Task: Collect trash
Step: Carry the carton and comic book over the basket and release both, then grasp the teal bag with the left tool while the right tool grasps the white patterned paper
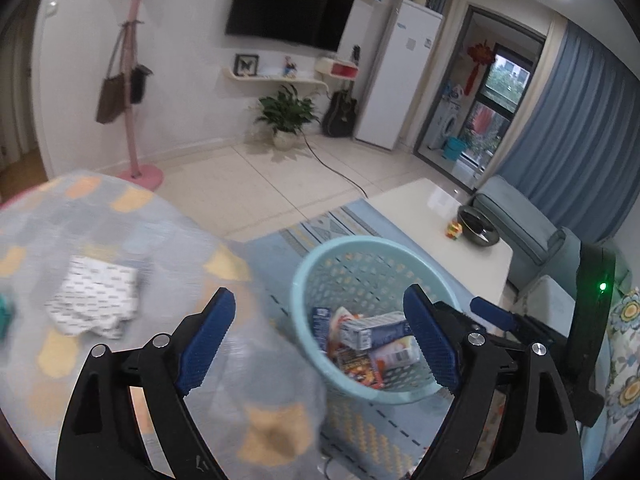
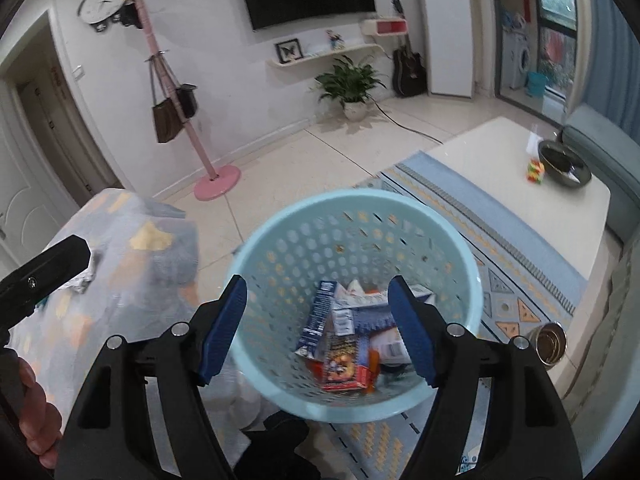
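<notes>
Both tongs stand wide, nothing between the pads. Your left gripper (image 1: 318,342) hangs at the near-left rim of the bin (image 1: 298,280); your right gripper (image 2: 318,330) sits square over its mouth.

Risks, as I judge them:
- The left gripper straddles the edge of the covered table (image 1: 120,216) and the bin rim. Swing it back toward the table carelessly and a finger (image 1: 430,338) could clip the rim and tip the light bin, spilling the cartons (image 2: 320,316) and the snack pack (image 2: 344,364) already in it
- The two grippers are close together; the right one's tip shows just beside the left one's right finger in the left view. A crossing move could knock them together
- The wrapper (image 1: 94,298) looks thin and flat on soft cloth. Pinch too deep and you take the cloth with it; too shallow and it slips out on the way to the bin
- Left view is blurred around the table, so your aim there is less sure than it seems

Where the trash lies:
- Collected pieces sit in the bin bottom, below and between the right gripper's fingers, not touched
- The wrapper lies on the table, up and left of the left gripper, apart from its pads
- A small crumpled bit (image 2: 82,280) shows at the table's edge in the right view, well left of the right gripper
- A tin (image 2: 551,342) stands on the rug right of the bin; trash or not, can't tell
</notes>
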